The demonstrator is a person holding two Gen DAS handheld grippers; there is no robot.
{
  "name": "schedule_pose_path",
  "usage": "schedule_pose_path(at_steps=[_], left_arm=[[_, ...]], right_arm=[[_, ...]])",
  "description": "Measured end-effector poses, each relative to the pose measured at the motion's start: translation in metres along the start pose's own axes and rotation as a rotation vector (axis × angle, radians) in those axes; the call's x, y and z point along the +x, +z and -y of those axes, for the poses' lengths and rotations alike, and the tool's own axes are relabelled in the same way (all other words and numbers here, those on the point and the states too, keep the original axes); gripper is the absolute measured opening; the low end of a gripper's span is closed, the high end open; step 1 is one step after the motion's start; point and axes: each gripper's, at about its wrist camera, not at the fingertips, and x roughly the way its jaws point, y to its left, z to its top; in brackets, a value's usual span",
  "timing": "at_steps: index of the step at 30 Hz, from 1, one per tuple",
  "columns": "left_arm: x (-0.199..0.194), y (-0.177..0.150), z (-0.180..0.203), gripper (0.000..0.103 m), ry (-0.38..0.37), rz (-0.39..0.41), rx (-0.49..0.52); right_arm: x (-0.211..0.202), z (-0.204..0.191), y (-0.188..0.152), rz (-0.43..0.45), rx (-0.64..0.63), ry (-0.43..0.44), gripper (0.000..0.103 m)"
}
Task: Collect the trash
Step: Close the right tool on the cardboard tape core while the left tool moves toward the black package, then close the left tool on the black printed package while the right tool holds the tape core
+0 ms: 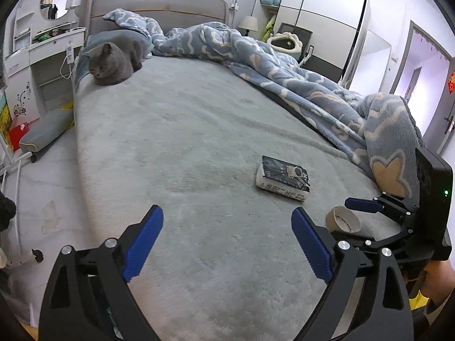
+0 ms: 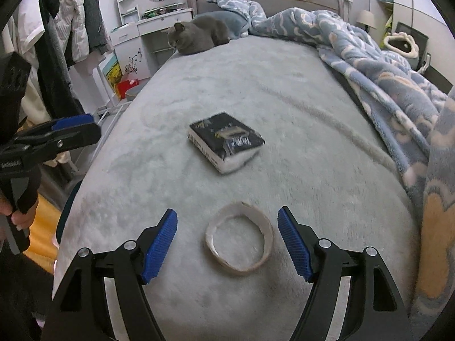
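The left gripper [image 1: 227,241] hangs over bare grey bed cover [image 1: 184,142] with its blue fingers [image 1: 142,244] spread wide and nothing between them; the right gripper [image 2: 227,244] stands partly open astride a cardboard tape ring [image 2: 239,238] lying flat near the bed's near edge — the pads clear of it on both sides; a dark book [image 2: 224,142] lies further in; a grey cat [image 2: 196,38] sits at the far left corner; a blue blanket [image 2: 384,71] is heaped along the right edge.
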Motion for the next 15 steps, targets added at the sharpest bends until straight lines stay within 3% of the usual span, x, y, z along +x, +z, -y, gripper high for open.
schedule_pose_path(at_steps=[1, 10, 15], left_arm=[[0.003, 0.000, 0.002, 0.093, 0.001, 0.002, 0.004], [0.025, 0.009, 0.014, 0.094, -0.021, 0.005, 0.003], [0.036, 0.013, 0.023, 0.093, -0.034, 0.000, 0.022]], right_arm=[[0.000, 0.000, -0.001, -0.004, -0.007, 0.003, 0.067], [0.003, 0.011, -0.006, -0.037, -0.017, 0.048, 0.047], [-0.001, 0.019, -0.002, -0.023, -0.002, 0.068, 0.046]])
